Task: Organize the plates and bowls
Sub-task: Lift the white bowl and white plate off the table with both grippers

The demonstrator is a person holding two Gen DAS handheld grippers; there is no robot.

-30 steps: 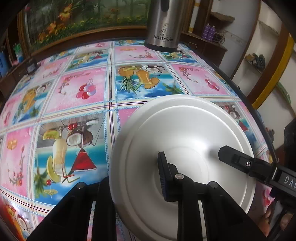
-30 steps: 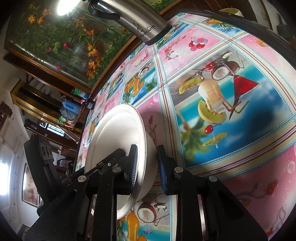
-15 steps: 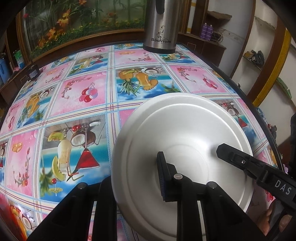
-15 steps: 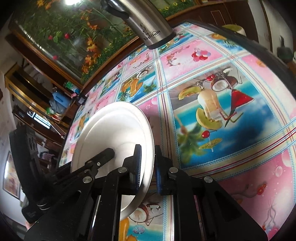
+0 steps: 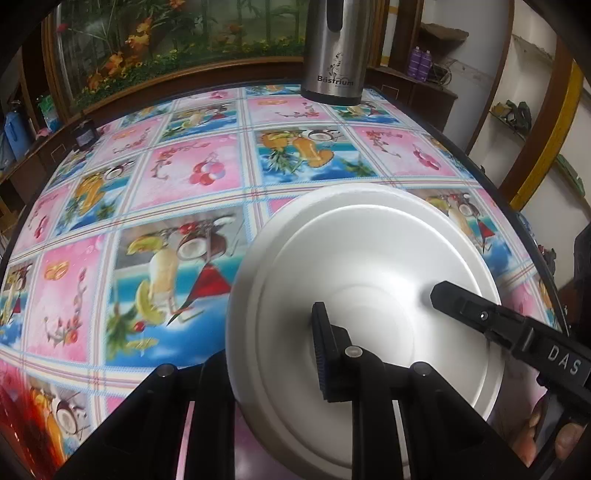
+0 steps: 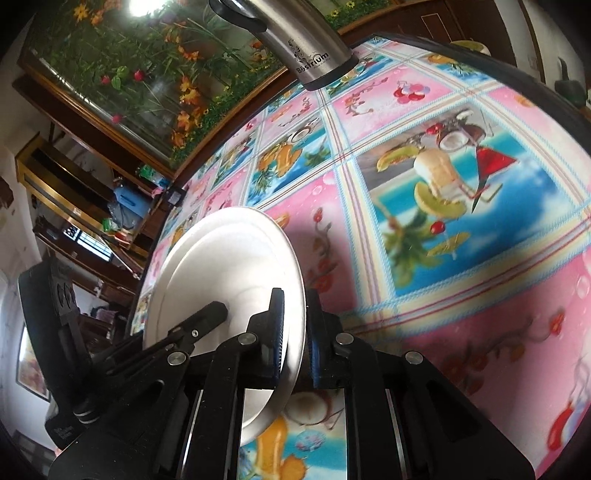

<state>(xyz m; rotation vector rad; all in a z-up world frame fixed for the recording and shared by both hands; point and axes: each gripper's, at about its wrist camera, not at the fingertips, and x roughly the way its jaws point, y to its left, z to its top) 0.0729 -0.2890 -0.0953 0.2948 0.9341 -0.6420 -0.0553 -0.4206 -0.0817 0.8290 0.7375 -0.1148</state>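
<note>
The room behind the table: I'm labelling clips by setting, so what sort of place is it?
Probably a lived-in home dining room: a fruit-print tablecloth, a steel thermos flask, a planted aquarium and cluttered wooden shelves.

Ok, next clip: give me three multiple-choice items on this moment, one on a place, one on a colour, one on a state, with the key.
1. Where does the steel flask stand?
A. at the table's far edge
B. on the plate
C. in a gripper

2. What colour is the plate?
A. blue
B. white
C. red

3. How is the plate held?
A. by no gripper
B. by the left gripper alone
C. by both grippers, each shut on its rim

Key:
1 A, the flask stands at the far edge of the patterned tablecloth, beyond the plate.
2 B, the plate is plain white in both views.
3 C, the right gripper clamps the rim edge-on, and the left gripper straddles the near rim.
</note>
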